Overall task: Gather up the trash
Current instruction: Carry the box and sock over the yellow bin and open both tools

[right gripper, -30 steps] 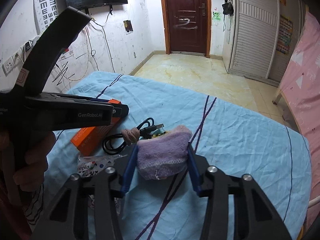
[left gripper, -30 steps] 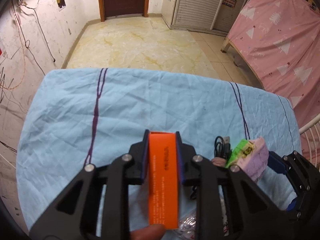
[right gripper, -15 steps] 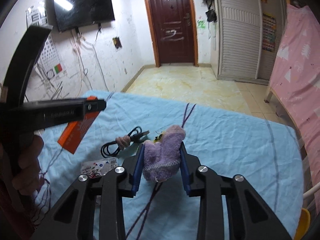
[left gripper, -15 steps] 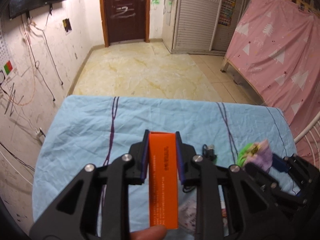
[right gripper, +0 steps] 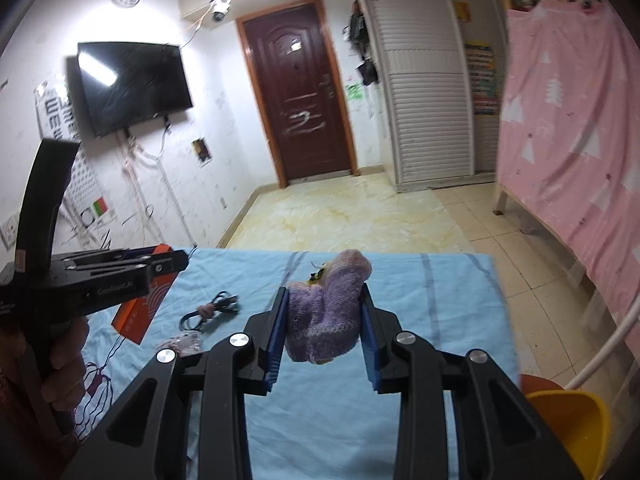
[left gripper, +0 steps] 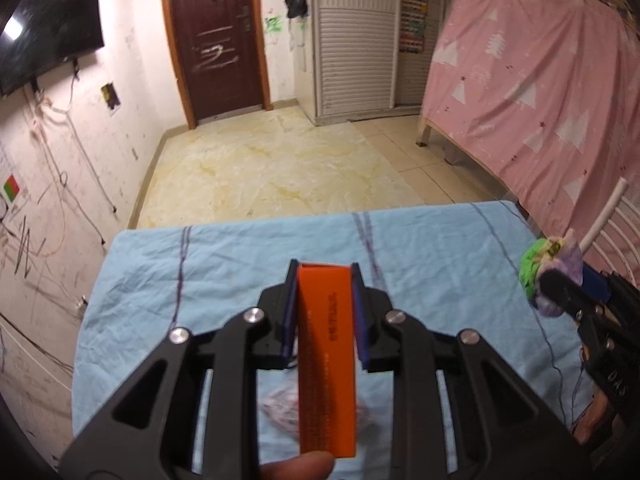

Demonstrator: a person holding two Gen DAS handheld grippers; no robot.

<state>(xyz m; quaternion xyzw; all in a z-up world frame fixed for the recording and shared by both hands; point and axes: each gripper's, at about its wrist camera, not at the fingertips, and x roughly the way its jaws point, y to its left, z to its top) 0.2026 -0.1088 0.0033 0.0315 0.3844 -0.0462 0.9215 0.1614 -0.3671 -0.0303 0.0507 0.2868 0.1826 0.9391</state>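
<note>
My left gripper (left gripper: 324,276) is shut on an orange box (left gripper: 327,360) and holds it above the blue-clothed table (left gripper: 240,256). The box also shows in the right wrist view (right gripper: 140,312), at the left. My right gripper (right gripper: 324,300) is shut on a purple sock (right gripper: 324,316) with a green scrap tucked in it, held above the table. That sock and green scrap (left gripper: 532,264) show at the right edge of the left wrist view. A crumpled clear wrapper (right gripper: 184,344) and a coiled black cable (right gripper: 208,312) lie on the cloth.
A yellow bin (right gripper: 568,428) stands at the lower right, beside the table edge, with a white chair rail (right gripper: 600,356) behind it. A pink-covered bed (left gripper: 540,112) lines the right wall. A door and open tiled floor (left gripper: 280,160) lie beyond the table.
Both grippers have risen and pulled back from the table with their loads. The table looks farther off, and the yellow bin has come into the right wrist view.
</note>
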